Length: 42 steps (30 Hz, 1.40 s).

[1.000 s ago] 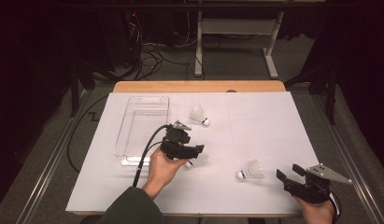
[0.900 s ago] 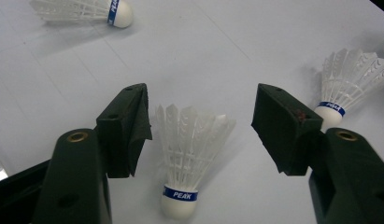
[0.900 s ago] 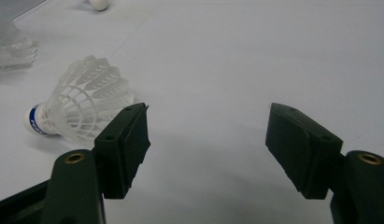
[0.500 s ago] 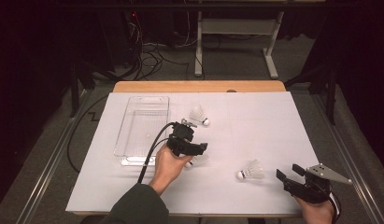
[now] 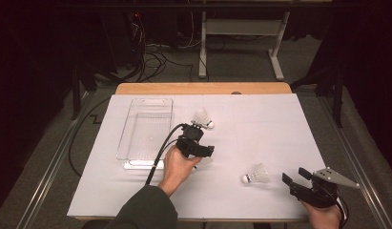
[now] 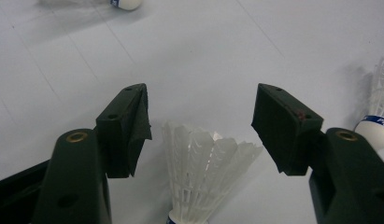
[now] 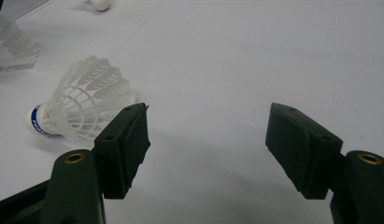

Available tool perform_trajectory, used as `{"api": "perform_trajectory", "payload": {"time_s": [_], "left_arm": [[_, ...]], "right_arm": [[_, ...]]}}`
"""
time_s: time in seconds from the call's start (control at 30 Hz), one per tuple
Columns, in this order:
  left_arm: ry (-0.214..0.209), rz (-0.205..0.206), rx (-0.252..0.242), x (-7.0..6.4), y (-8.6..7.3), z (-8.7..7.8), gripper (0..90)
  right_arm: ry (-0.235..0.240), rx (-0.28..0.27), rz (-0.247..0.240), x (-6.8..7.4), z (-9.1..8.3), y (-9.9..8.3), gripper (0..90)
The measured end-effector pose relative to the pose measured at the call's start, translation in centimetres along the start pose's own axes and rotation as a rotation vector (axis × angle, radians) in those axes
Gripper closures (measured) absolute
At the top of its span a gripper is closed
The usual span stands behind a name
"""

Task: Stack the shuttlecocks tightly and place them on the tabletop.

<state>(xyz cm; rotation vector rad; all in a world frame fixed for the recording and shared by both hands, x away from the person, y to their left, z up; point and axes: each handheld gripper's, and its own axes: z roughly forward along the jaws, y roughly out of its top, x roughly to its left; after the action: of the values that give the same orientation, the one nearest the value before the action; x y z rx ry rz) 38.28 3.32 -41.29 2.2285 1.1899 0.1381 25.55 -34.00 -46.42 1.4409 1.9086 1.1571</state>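
Shuttlecock (image 5: 203, 161) first, from the high view: lies on the white table cover (image 5: 279, 124), just right of the near corner of the clear tray (image 5: 146, 102), partly tucked under the left gripper (image 5: 206, 150). Has crept a little farther from the tray's near corner than a second ago and now sits right over that birdie. Means the grab looks close, but not done yet. Right gripper (image 5: 294, 175) waits well right of the tray, same spot as before, with a second shuttlecock (image 5: 256, 174) just beside it. Third shuttlecock (image 5: 203, 117) rests near the tray's right wall.

Next, the left gripper view: left gripper (image 6: 201, 121) spread wide, holding nothing, with the shuttlecock (image 6: 203, 172) between the two jaws and touching neither. Points its round cork end back toward the camera and its feather end away. Long axis runs straight down the gap, so closing would likely pinch the feathers from both sides.

Last, the right gripper view: right gripper (image 7: 208, 140) also wide open and empty. Second shuttlecock (image 7: 82, 114) lies on its side outside the left jaw, cork pointing left.
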Motion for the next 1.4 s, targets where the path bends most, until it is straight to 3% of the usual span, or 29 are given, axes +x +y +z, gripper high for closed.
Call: {"api": "perform_trajectory", "payload": {"time_s": [0.47,1.17,1.4], "left_arm": [[-0.008,0.009,0.044,-0.14,-0.39,0.24,45.7],[-0.035,0.073,0.094,-0.59,-0.78,0.36,84.5],[-0.021,0.106,0.088,-0.40,-0.81,0.08,88.1]], "right_arm": [[0.001,-0.001,0.001,-0.01,-0.02,-0.01,30.8],[0.001,0.000,0.007,-0.03,-0.01,-0.02,30.8],[0.003,0.001,0.006,-0.03,0.02,-0.01,30.8]]}}
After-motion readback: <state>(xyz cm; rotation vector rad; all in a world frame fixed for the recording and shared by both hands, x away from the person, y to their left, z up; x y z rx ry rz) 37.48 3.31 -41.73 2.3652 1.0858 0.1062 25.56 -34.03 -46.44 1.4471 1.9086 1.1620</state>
